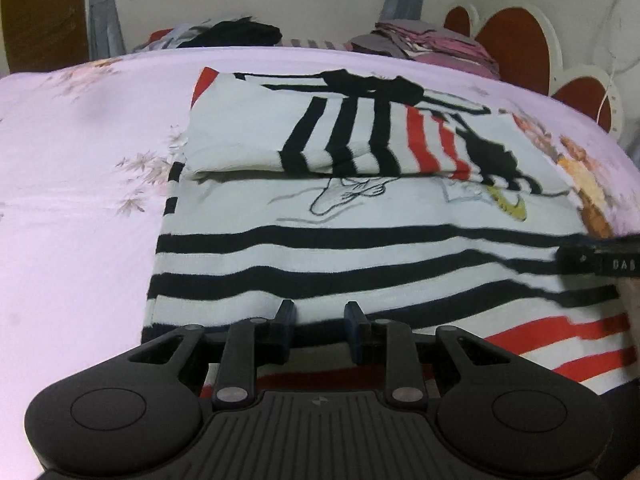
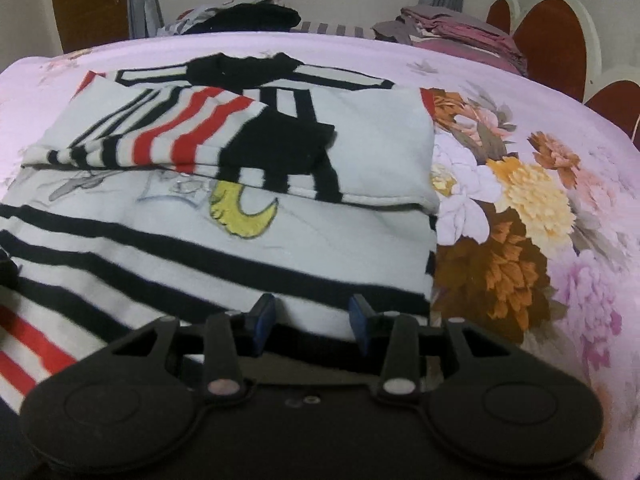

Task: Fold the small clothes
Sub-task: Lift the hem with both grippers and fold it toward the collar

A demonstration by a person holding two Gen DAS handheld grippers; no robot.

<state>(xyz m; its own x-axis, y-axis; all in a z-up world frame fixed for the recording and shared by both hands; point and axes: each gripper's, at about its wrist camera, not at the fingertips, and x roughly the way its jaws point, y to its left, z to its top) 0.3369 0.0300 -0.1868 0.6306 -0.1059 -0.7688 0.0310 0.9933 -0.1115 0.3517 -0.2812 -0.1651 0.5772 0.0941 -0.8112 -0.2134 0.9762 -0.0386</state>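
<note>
Striped shirt (image 1: 360,248) lies flat on the bed (image 1: 80,200), centre of both frames, sleeves already folded across its upper part. Left hand-held gripper (image 1: 320,312) sits low centre over the near hem, jaws narrowly parted, nothing between them. Right hand-held gripper (image 2: 312,308) likewise, a little wider, empty.

Judgement: next comes pinching the hem at both corners. Take both layers, lift evenly, carry the hem up to the collar.

Right view alone shows the yellow moon print (image 2: 244,216) whole and the big flower pattern (image 2: 496,264); the left view alone shows the shirt's left edge.
</note>
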